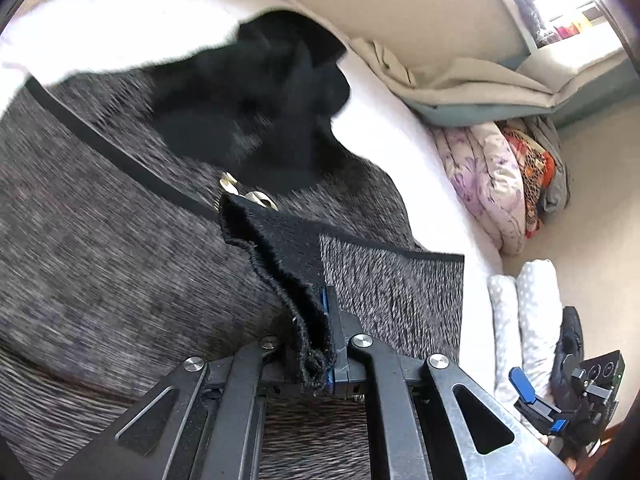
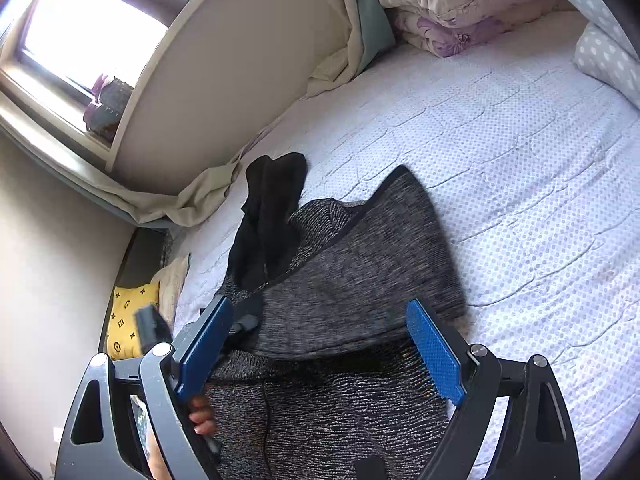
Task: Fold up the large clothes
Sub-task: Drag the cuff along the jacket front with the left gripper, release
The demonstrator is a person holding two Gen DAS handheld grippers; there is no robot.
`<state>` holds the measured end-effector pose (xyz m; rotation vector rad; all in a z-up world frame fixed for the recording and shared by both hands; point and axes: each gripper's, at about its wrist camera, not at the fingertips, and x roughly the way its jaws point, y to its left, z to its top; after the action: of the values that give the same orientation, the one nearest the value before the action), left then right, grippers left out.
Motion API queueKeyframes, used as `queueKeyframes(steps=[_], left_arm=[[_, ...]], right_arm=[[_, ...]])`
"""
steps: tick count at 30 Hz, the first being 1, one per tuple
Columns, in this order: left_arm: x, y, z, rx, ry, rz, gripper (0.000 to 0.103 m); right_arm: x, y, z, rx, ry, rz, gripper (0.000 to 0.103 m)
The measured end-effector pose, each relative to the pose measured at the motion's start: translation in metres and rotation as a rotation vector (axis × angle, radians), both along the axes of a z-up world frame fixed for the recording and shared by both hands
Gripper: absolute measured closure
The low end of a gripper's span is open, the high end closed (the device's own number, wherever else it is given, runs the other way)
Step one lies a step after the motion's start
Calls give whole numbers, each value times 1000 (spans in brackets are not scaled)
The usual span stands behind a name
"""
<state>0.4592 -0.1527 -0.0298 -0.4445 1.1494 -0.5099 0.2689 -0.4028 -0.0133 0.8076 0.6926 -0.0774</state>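
Observation:
A large grey marled knit garment (image 1: 100,248) with black trim and black sleeves (image 1: 256,92) lies on a white bed; it also shows in the right wrist view (image 2: 360,264), its black sleeves (image 2: 272,208) lying toward the wall. My left gripper (image 1: 326,320) is shut on a black-edged flap of the garment (image 1: 288,256) and holds it up. My right gripper (image 2: 320,344) is open and empty just above the garment's near part; it also shows in the left wrist view (image 1: 536,400), at the lower right.
The white quilted bedspread (image 2: 500,160) extends to the right. Folded floral quilts (image 2: 460,4) and polka-dot pillows (image 2: 604,52) lie at the bed's end. A beige sheet (image 2: 192,196) bunches along the wall. A yellow cushion (image 2: 128,320) sits at the left.

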Motion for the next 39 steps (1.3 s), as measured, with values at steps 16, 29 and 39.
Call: queueKeyframes(steps=[16, 29, 39], left_arm=[[18, 119, 13, 258, -77, 172, 94], [14, 127, -5, 337, -88, 196, 94], [0, 138, -28, 367, -34, 215, 81]], right_arm=[[7, 5, -8, -2, 31, -6, 15], [12, 5, -13, -10, 49, -6, 14], [14, 8, -17, -11, 65, -2, 15]])
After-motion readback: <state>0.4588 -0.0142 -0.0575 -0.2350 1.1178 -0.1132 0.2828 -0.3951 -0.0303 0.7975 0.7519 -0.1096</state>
